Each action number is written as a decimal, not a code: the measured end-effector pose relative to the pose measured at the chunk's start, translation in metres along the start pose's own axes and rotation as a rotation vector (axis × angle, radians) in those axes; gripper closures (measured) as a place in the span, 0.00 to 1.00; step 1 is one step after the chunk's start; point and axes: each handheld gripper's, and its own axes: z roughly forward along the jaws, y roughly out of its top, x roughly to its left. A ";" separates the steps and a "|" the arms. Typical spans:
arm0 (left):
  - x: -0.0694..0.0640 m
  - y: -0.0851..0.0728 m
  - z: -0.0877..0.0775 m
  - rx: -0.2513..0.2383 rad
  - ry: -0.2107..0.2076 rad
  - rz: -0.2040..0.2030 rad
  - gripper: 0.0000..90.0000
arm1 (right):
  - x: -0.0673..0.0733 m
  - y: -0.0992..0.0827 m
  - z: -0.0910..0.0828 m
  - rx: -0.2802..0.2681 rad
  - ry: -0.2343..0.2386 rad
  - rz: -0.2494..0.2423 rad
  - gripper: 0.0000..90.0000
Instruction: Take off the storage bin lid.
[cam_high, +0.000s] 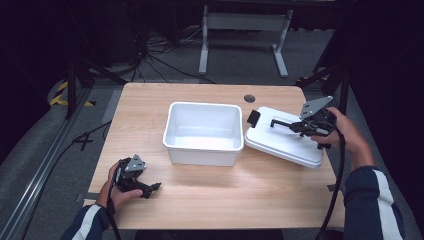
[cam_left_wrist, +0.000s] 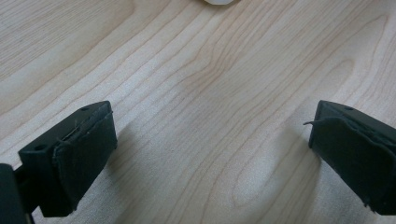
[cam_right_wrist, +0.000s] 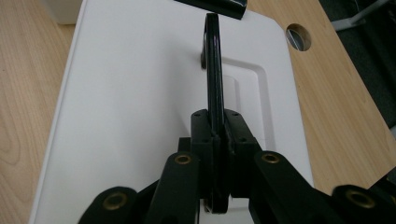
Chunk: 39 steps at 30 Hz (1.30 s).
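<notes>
A white open box (cam_high: 202, 131) stands in the middle of the wooden table (cam_high: 210, 200). To its right a white lid (cam_high: 280, 137) leans with its left edge against the box rim, a black clip (cam_high: 253, 118) at its near-left corner. My right gripper (cam_high: 300, 125) is shut on the lid's black handle (cam_right_wrist: 213, 70), which stands upright on the lid (cam_right_wrist: 130, 93) in the right gripper view. My left gripper (cam_high: 150, 189) rests low at the table's front left, open, with bare wood between its pads (cam_left_wrist: 86, 154).
A round cable hole (cam_high: 249, 98) sits in the table near the back edge, beyond the lid. A white frame (cam_high: 245, 30) and cables lie on the floor behind the table. Open tabletop lies between the box and the front edge.
</notes>
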 end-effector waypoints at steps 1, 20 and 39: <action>0.000 0.000 0.000 0.000 0.002 0.003 0.01 | 0.000 0.000 0.002 0.002 0.001 -0.003 0.94; 0.000 0.000 0.000 -0.003 0.002 0.003 0.01 | 0.003 -0.012 0.041 0.032 0.033 0.023 0.94; 0.000 0.000 0.000 0.004 -0.004 0.003 0.01 | 0.004 -0.040 0.063 0.042 0.029 0.075 0.94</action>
